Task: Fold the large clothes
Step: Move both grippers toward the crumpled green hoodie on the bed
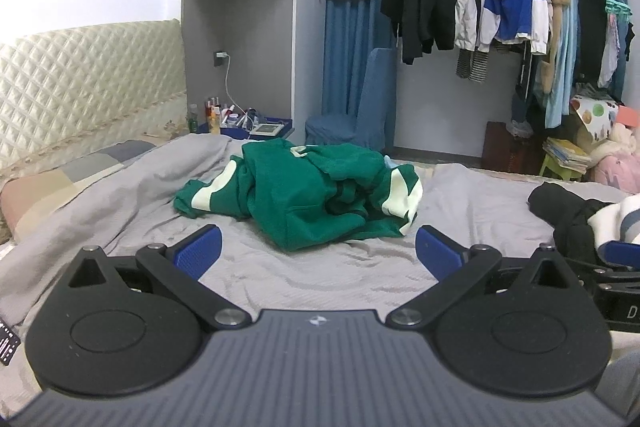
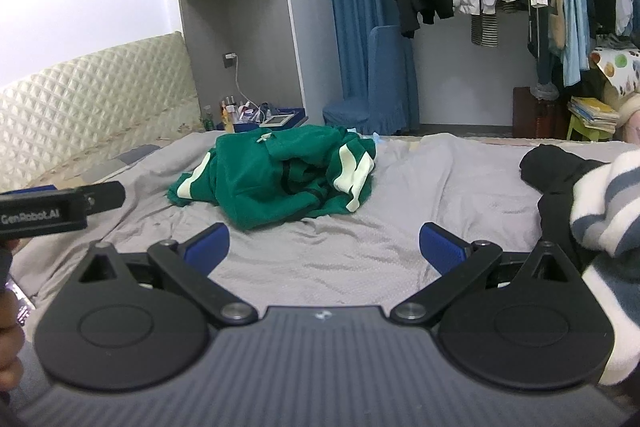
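A crumpled green garment with pale stripes [image 1: 304, 191] lies in a heap on the grey bed sheet [image 1: 320, 279]; it also shows in the right wrist view [image 2: 276, 179]. My left gripper [image 1: 318, 251] is open and empty, low over the sheet, a short way in front of the heap. My right gripper [image 2: 324, 251] is open and empty, also short of the heap. The left gripper's body [image 2: 44, 211] shows at the left edge of the right wrist view.
A pile of black and striped white clothes [image 2: 580, 195] lies on the bed at the right. A quilted headboard [image 1: 80, 79] stands at the left, a nightstand with bottles [image 1: 236, 123] and a blue-covered chair [image 1: 360, 111] behind the bed, a full clothes rack [image 1: 520, 7] beyond.
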Motion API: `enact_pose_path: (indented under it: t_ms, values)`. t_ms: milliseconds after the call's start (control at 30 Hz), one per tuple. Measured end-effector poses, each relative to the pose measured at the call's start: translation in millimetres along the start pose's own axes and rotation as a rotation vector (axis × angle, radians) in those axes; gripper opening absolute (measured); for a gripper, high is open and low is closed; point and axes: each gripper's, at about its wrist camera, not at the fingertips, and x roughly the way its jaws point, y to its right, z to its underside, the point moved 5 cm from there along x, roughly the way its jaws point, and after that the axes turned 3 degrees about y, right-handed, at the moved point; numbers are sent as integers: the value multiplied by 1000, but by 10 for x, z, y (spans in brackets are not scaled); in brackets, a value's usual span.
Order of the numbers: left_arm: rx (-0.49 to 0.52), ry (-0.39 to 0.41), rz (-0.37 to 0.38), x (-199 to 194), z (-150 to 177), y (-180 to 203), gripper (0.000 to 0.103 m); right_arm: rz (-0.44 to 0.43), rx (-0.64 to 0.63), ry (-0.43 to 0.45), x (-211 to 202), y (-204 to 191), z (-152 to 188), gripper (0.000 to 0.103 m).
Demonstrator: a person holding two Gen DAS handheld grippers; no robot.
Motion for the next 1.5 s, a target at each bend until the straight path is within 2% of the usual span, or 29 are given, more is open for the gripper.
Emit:
enact_pose_path:
  t_ms: [200,433,667,1067,1500]
  values:
    - [2,2,2,195,-118,52,103,4,16,2,144,75,-120,103]
    - [-12,-12,-8,443,-203,42,103,-33,42,-10,314,136,-179,103]
    - [-20,-19,-14,573,-209,54,103,-59,42,-25,439,113,-200,103]
    - [-19,-14,12,701,-139,156,103,-46,57,-35,465,206,-108,103]
    - [-32,-42,14,1249,-232,-284,103,-39,72,-94,998,-26,-113,103]
